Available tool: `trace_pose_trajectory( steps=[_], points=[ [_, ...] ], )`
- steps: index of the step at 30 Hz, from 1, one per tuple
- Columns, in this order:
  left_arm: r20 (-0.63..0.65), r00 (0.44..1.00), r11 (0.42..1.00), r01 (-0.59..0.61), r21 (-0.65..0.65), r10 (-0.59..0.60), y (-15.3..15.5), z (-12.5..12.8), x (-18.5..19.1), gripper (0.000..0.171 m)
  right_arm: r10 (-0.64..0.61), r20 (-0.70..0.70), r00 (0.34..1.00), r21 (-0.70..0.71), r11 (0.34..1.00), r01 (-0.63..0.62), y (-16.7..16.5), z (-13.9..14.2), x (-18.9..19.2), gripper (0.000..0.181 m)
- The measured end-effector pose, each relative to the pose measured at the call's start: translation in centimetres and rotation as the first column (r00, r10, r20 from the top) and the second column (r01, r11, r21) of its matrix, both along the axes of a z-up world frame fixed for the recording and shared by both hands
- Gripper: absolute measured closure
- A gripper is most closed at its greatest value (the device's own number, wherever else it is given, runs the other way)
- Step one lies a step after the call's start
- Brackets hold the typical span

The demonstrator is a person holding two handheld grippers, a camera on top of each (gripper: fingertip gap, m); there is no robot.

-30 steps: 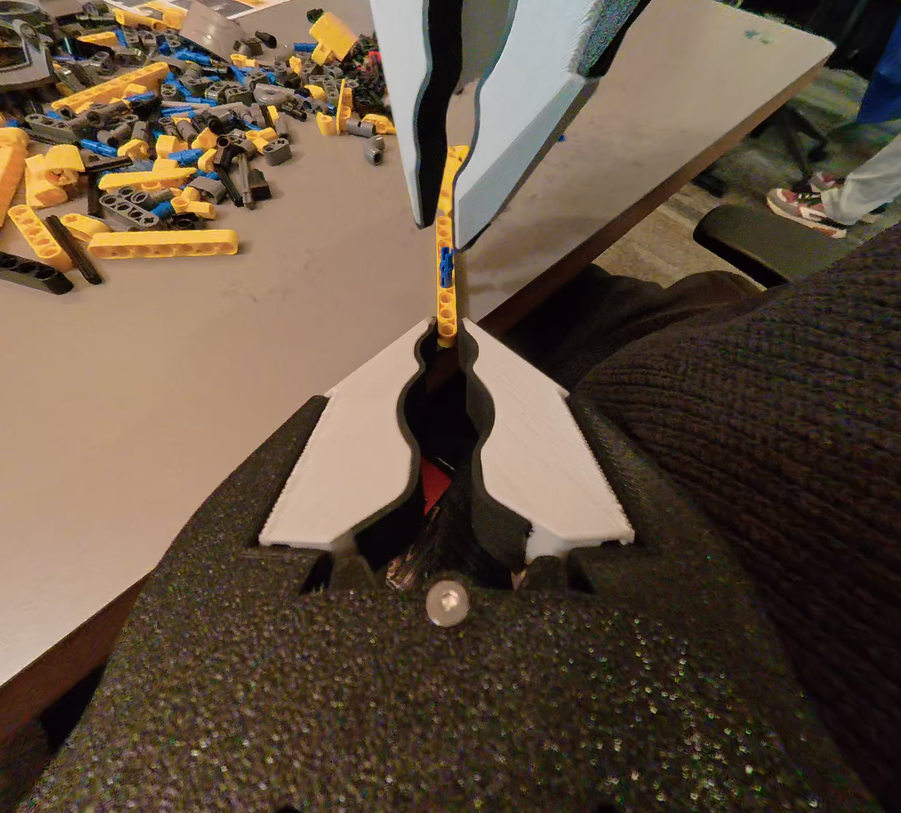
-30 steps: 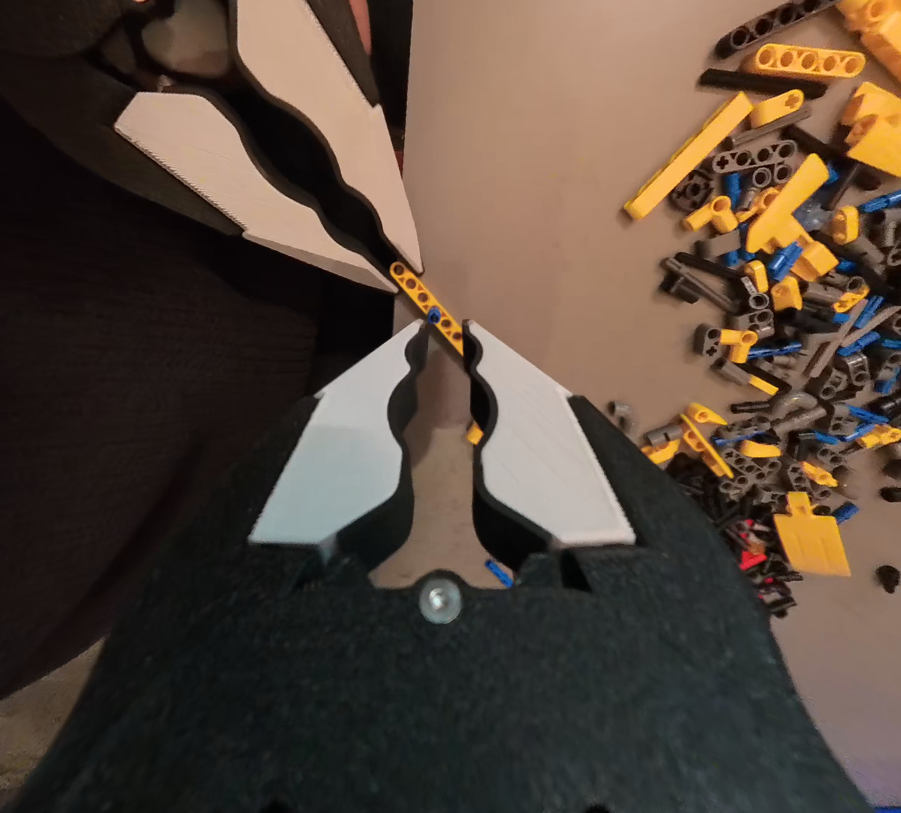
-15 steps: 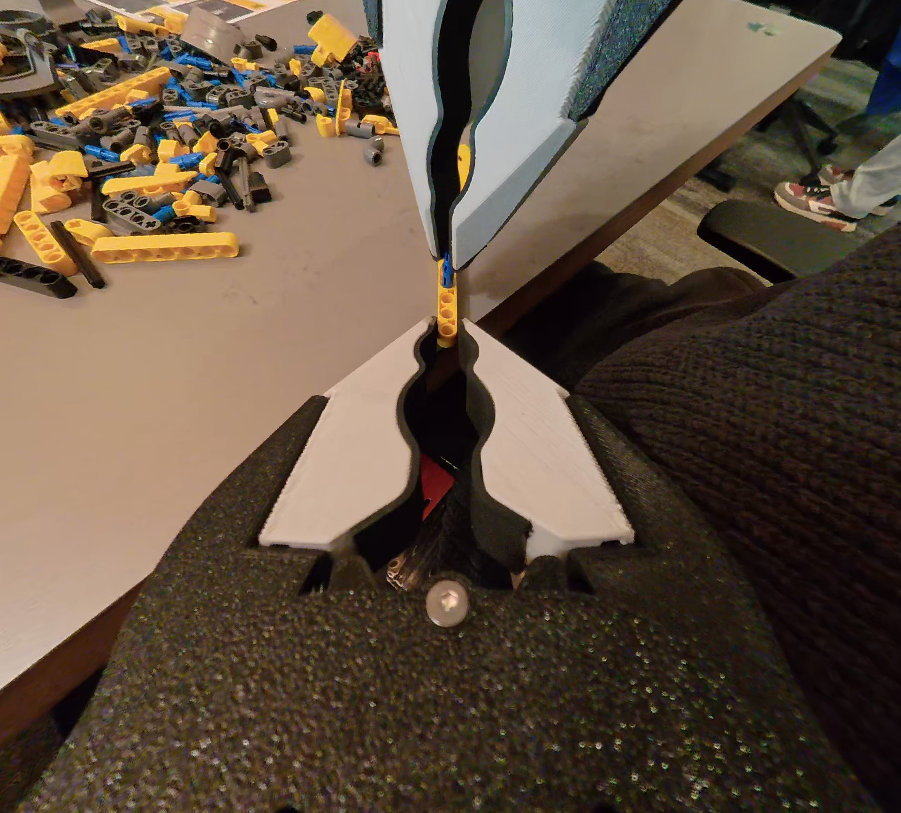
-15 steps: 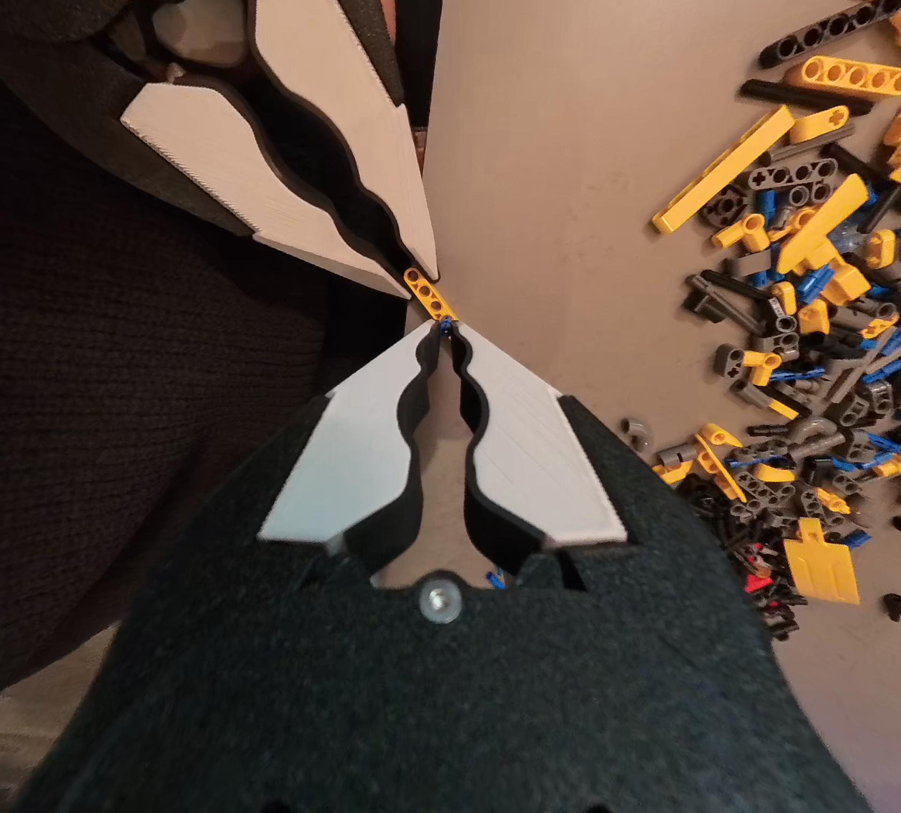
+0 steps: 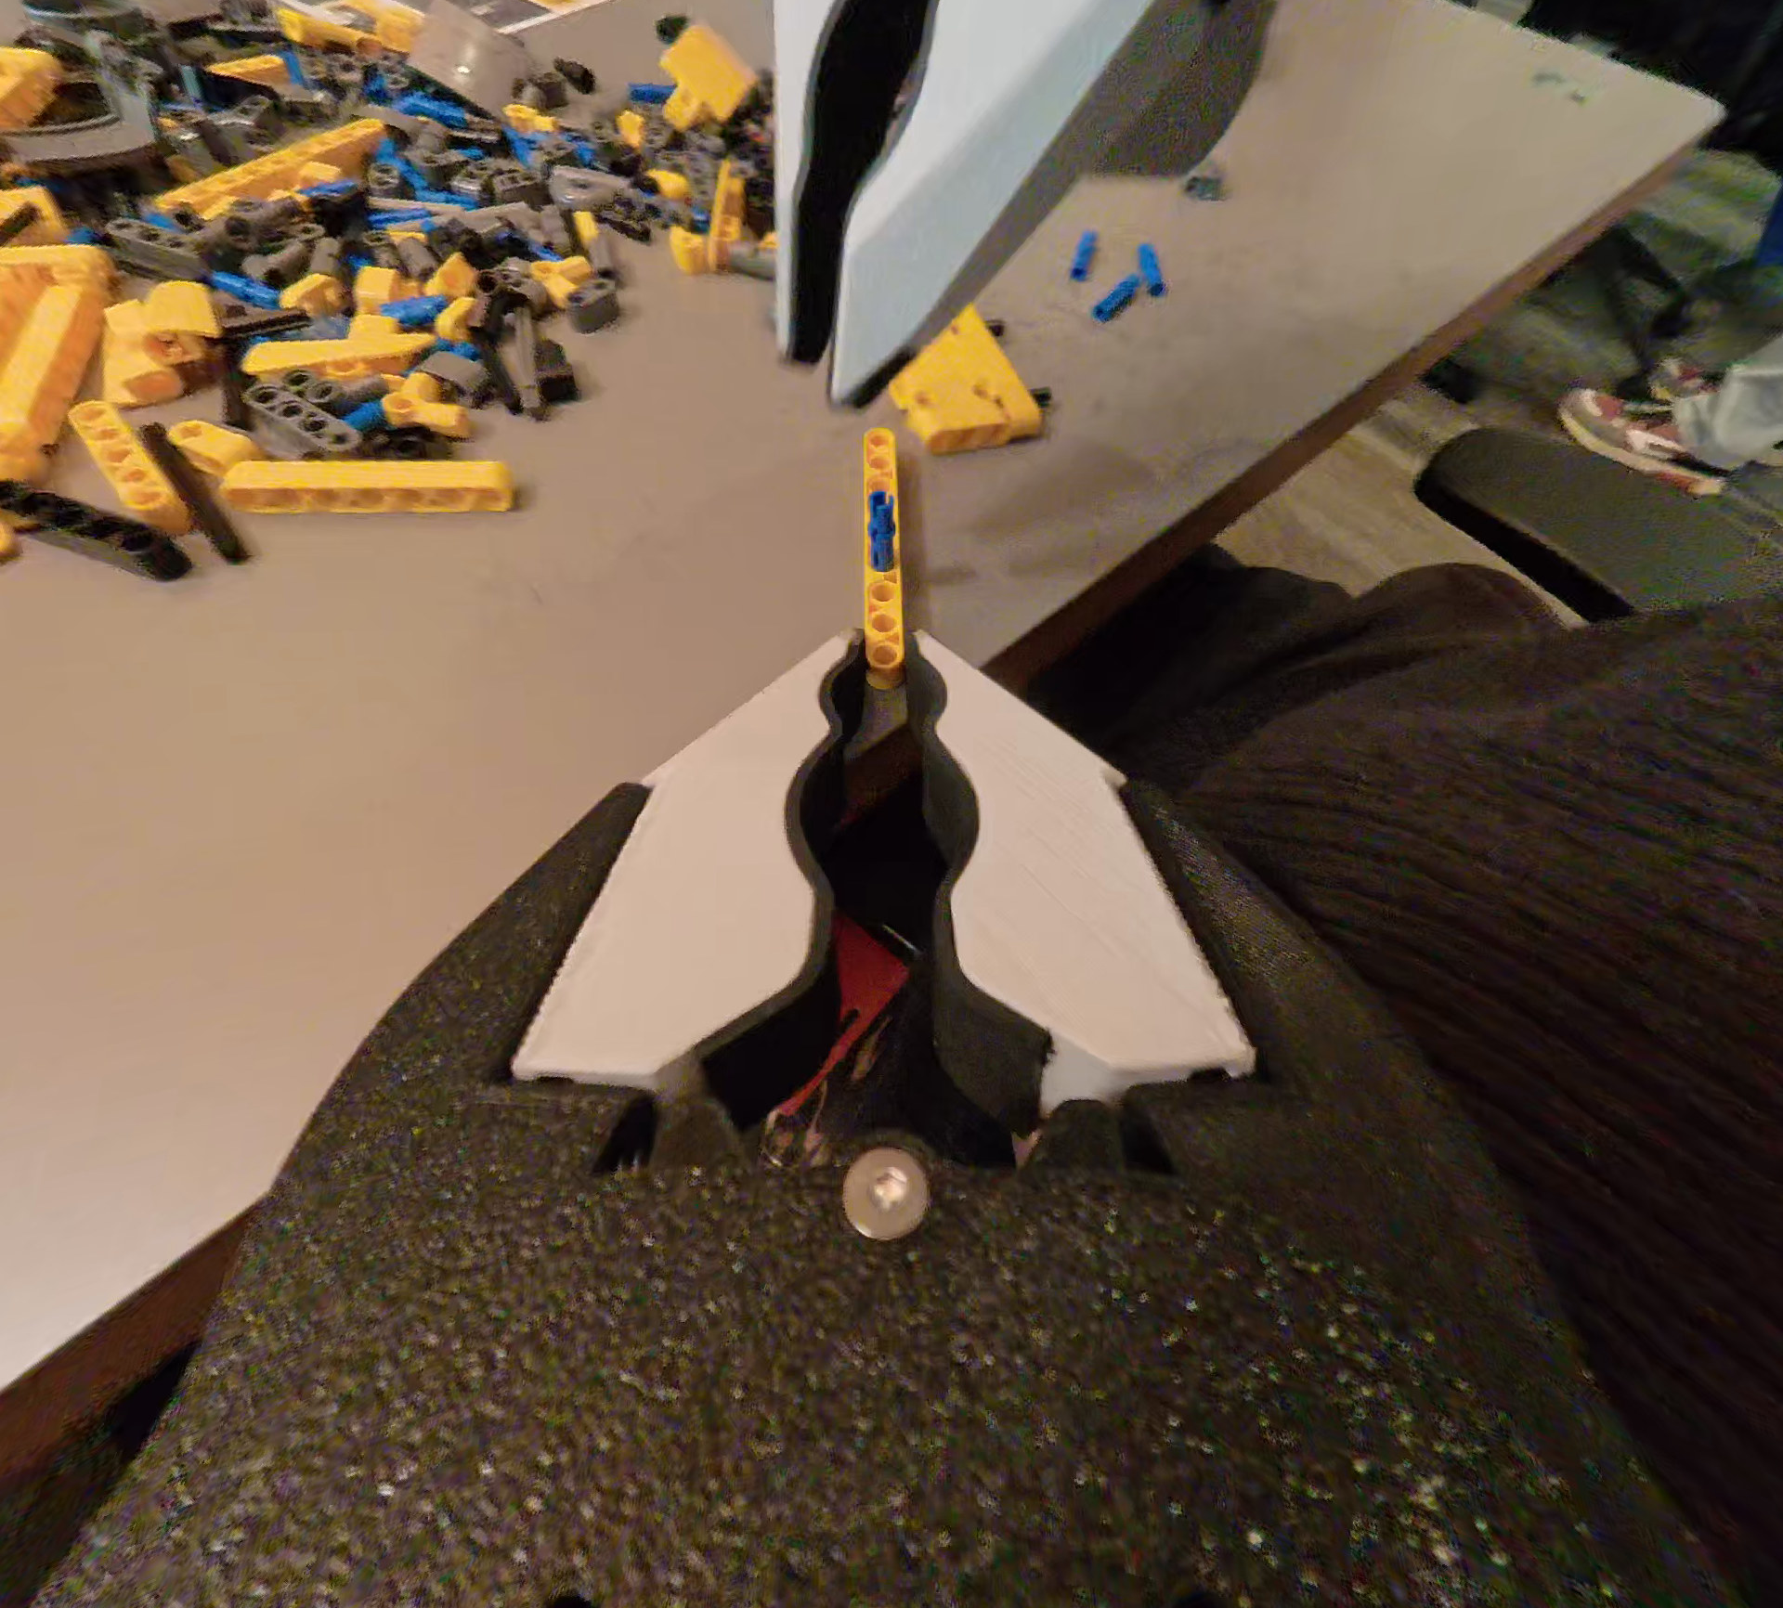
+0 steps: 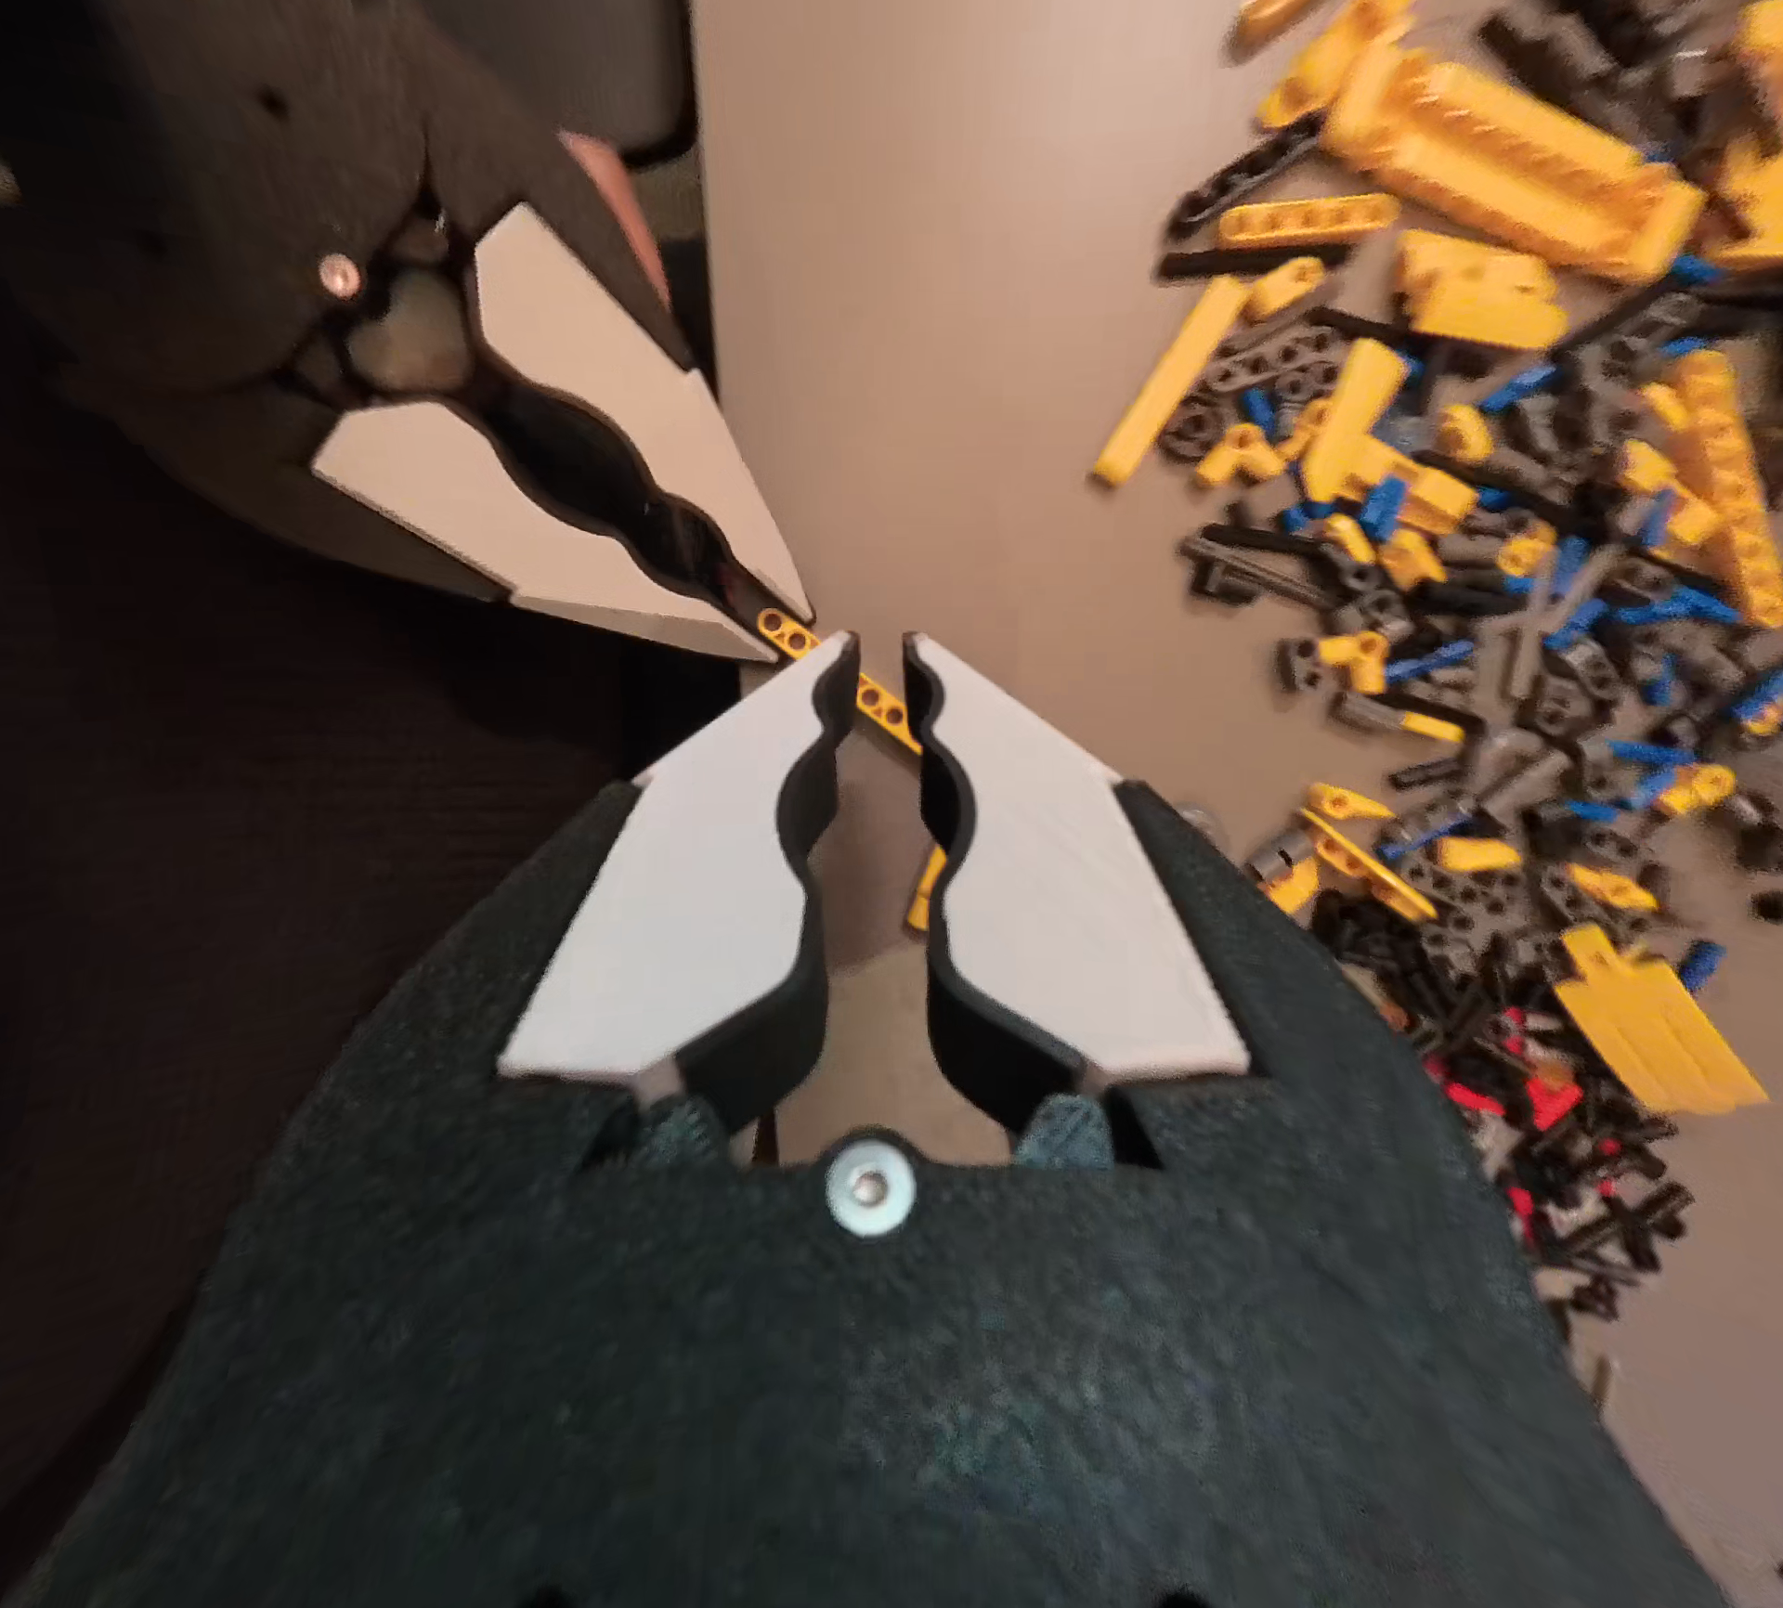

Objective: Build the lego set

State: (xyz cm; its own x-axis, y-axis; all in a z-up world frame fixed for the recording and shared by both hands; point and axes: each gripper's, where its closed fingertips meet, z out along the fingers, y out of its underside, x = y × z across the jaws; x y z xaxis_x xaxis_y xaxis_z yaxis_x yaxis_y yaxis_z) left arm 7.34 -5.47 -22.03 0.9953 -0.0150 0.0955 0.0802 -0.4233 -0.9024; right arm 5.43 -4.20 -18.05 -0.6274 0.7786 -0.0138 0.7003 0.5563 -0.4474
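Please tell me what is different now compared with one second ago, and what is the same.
The right gripper opened, let go of the blue plastic pin and drew back from the thin yellow holed beam; the pin now sits in the beam. The left gripper stays shut on the beam's near end, above the grey table. The pile of loose yellow, blue and grey parts is unchanged.

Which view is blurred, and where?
Right wrist view: motion blur smears the brick pile and the left gripper. Left wrist view: mostly sharp, beam and pin crisp; only the right gripper at top is smeared.
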Motion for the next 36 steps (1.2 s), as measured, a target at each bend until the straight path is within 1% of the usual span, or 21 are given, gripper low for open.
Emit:
trace_pose_trajectory(
  steps=[3, 6, 9, 12, 14, 15, 16, 20, 24, 26, 27, 29, 30, 31, 33, 34, 35, 36],
  points=[
    [-0.028, 0.997, 0.996, -0.079, -0.038, 0.078, 0.5, 0.0, -1.6, 0.164, -0.106, -0.079, 0.991, -0.044, 0.994, 0.103, 1.9, 1.8, -0.3, 0.172],
    [0.014, 0.999, 0.995, -0.051, -0.085, 0.052, 1.4, 0.1, -0.9, 0.164, -0.182, -0.107, 0.977, -0.093, 0.981, 0.172, 3.0, 2.2, 0.4, 0.173],
    [-0.006, 0.998, 0.990, -0.056, -0.126, 0.055, 1.9, 0.2, -0.7, 0.164, -0.206, -0.093, 0.974, -0.150, 0.970, 0.191, 2.5, 1.8, 1.7, 0.174],
    [-0.027, 0.999, 0.989, -0.042, -0.145, 0.039, 2.2, 0.1, -0.4, 0.164, -0.204, -0.128, 0.971, -0.132, 0.973, 0.187, 2.8, 1.6, 2.8, 0.174],
    [0.001, 1.000, 0.988, -0.030, -0.152, 0.030, 2.3, 0.1, -0.1, 0.162, -0.221, -0.153, 0.963, -0.141, 0.970, 0.200, 3.3, 1.7, 3.3, 0.174],
    [0.025, 0.999, 0.988, -0.023, -0.152, 0.027, 2.4, 0.3, 0.0, 0.157, -0.237, -0.162, 0.958, -0.156, 0.965, 0.212, 3.5, 1.8, 3.6, 0.174],
    [0.043, 0.999, 0.989, -0.018, -0.150, 0.025, 2.4, 0.5, 0.0, 0.151, -0.255, -0.170, 0.952, -0.171, 0.959, 0.227, 3.9, 1.8, 3.9, 0.174],
    [0.048, 0.998, 0.988, -0.024, -0.150, 0.031, 2.1, 1.5, -1.0, 0.150, -0.356, -0.159, 0.921, -0.158, 0.930, 0.332, 6.4, 0.4, 5.3, 0.176],
    [0.122, 0.992, 0.994, 0.001, -0.111, 0.012, 2.8, 3.5, -1.8, 0.150, -0.380, -0.157, 0.911, -0.177, 0.919, 0.353, 7.1, -0.7, 6.1, 0.176],
    [0.162, 0.987, 0.996, -0.005, -0.086, 0.019, 3.3, 4.3, -2.4, 0.150, -0.387, -0.193, 0.901, -0.150, 0.920, 0.363, 8.1, -0.6, 6.3, 0.178],
    [0.171, 0.985, 0.997, -0.014, -0.074, 0.026, 3.5, 4.7, -2.8, 0.150, -0.399, -0.224, 0.889, -0.119, 0.917, 0.381, 9.2, -0.3, 6.4, 0.179],
    [0.169, 0.984, 0.998, -0.039, -0.047, 0.047, 3.7, 5.3, -3.4, 0.150, -0.446, -0.310, 0.840, -0.056, 0.890, 0.452, 12.2, 1.2, 7.1, 0.179],
    [0.168, 0.985, 0.999, -0.044, -0.028, 0.048, 3.7, 5.5, -3.6, 0.150, -0.482, -0.365, 0.796, -0.044, 0.863, 0.503, 14.1, 2.5, 7.6, 0.180],
    [0.169, 0.985, 0.999, -0.045, -0.010, 0.046, 3.7, 5.7, -3.6, 0.150, -0.528, -0.419, 0.739, -0.053, 0.826, 0.561, 16.0, 3.9, 8.3, 0.180],
    [0.173, 0.984, 0.999, -0.043, 0.007, 0.042, 3.7, 5.6, -3.8, 0.150, -0.624, -0.487, 0.611, -0.130, 0.744, 0.656, 19.0, 6.2, 10.1, 0.180],
    [0.178, 0.983, 0.999, -0.036, 0.009, 0.034, 3.7, 5.5, -3.7, 0.150, -0.665, -0.489, 0.565, -0.181, 0.711, 0.680, 19.8, 6.7, 11.0, 0.179],
    [0.181, 0.983, 0.999, -0.032, 0.008, 0.030, 3.8, 5.5, -3.7, 0.150, -0.700, -0.470, 0.537, -0.225, 0.684, 0.694, 20.2, 6.7, 11.8, 0.179],
    [0.183, 0.983, 1.000, -0.030, 0.008, 0.028, 3.8, 5.6, -3.7, 0.150, -0.727, -0.433, 0.533, -0.260, 0.667, 0.698, 20.3, 6.1, 12.5, 0.179]
  ],
)
